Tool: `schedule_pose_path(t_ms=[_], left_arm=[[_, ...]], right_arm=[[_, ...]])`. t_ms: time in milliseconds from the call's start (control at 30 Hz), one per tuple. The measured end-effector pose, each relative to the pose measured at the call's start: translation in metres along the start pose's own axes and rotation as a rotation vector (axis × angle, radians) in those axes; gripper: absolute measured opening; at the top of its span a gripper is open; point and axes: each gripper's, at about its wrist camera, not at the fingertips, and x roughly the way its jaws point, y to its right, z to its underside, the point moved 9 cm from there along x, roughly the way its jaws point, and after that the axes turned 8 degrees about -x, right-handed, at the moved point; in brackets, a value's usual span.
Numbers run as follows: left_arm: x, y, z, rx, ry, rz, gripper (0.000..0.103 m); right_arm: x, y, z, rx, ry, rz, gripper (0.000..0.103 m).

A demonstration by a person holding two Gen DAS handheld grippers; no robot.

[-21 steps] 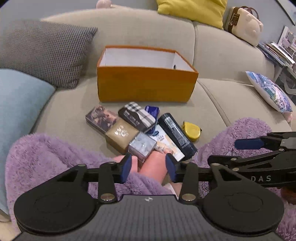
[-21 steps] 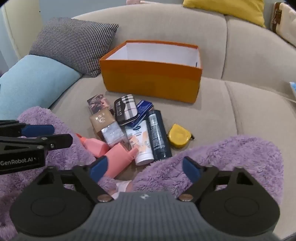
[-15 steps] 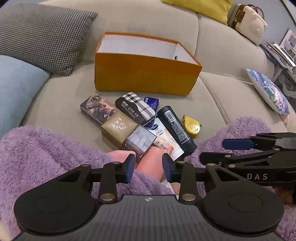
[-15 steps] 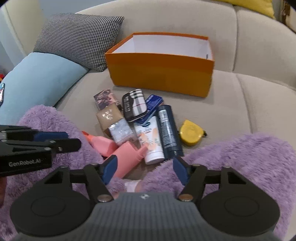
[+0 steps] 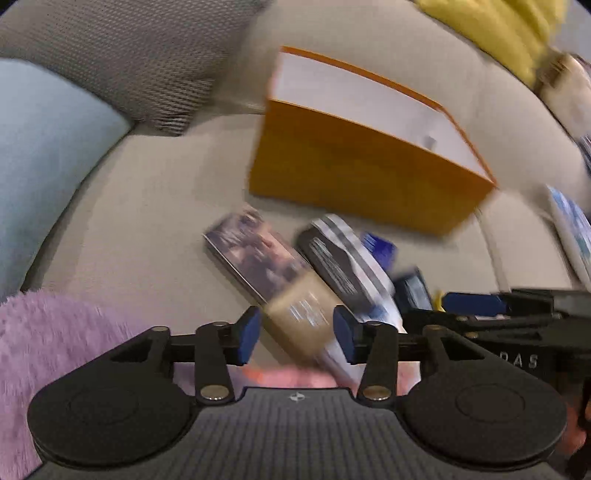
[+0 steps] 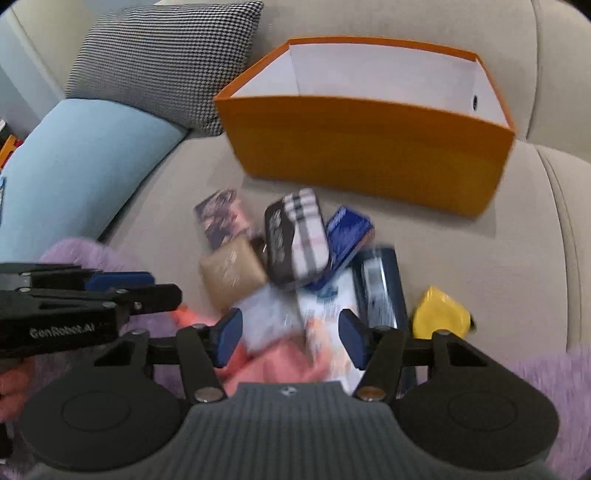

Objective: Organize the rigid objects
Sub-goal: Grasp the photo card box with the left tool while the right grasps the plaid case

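An open orange box [image 6: 369,147] with a white inside stands on the beige sofa; it also shows in the left wrist view [image 5: 354,173]. In front of it lies a pile of small rigid items: a picture box [image 6: 221,216], a tan box [image 6: 232,273], a plaid tin [image 6: 299,240], a blue box [image 6: 349,229], a dark tube [image 6: 380,288], a white tube [image 6: 328,310], a yellow tape measure [image 6: 439,314] and pink bottles [image 6: 273,362]. My left gripper [image 5: 297,334] is open over the tan box [image 5: 306,314]. My right gripper [image 6: 291,341] is open above the pink bottles. Both views are blurred.
A houndstooth cushion [image 6: 166,62] and a light blue cushion [image 6: 74,166] lie at the left. A purple fuzzy blanket [image 5: 48,350] covers the near edge on both sides. A yellow cushion [image 5: 498,33] sits on the backrest at the far right.
Both grippers have moved forward and down toward the pile. The left gripper's jaws have opened wider and the right gripper's have narrowed. Nothing has been picked up.
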Motion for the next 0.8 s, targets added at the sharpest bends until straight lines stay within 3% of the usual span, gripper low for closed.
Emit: schedule_pose_path(t_ms=[233, 400, 467, 633, 700, 800], left_arm=[[0.049, -0.032, -0.030, -0.214, -0.072, -0.037, 0.062], [0.079, -0.052, -0.034, -0.323, -0.127, -0.044, 0.061], [0.088, -0.056, -0.034, -0.365, -0.141, -0.013, 0.064], [0.097, -0.056, -0.039, -0.363, -0.139, 0.028, 0.068], [0.102, -0.056, -0.043, -0.365, -0.140, 0.041, 0.068], [0.108, -0.053, -0.046, -0.385, -0.135, 0.046, 0.068]], right_arm=[[0.059, 0.009, -0.046, -0.054, -0.037, 0.016, 0.060], [0.095, 0.021, -0.053, -0.076, -0.121, 0.016, 0.060], [0.103, 0.024, -0.050, -0.075, -0.145, 0.004, 0.060], [0.110, 0.024, -0.054, -0.139, -0.134, -0.017, 0.060], [0.122, 0.021, -0.054, -0.109, -0.172, -0.065, 0.052], [0.129, 0.024, -0.054, -0.047, -0.187, -0.092, 0.054]])
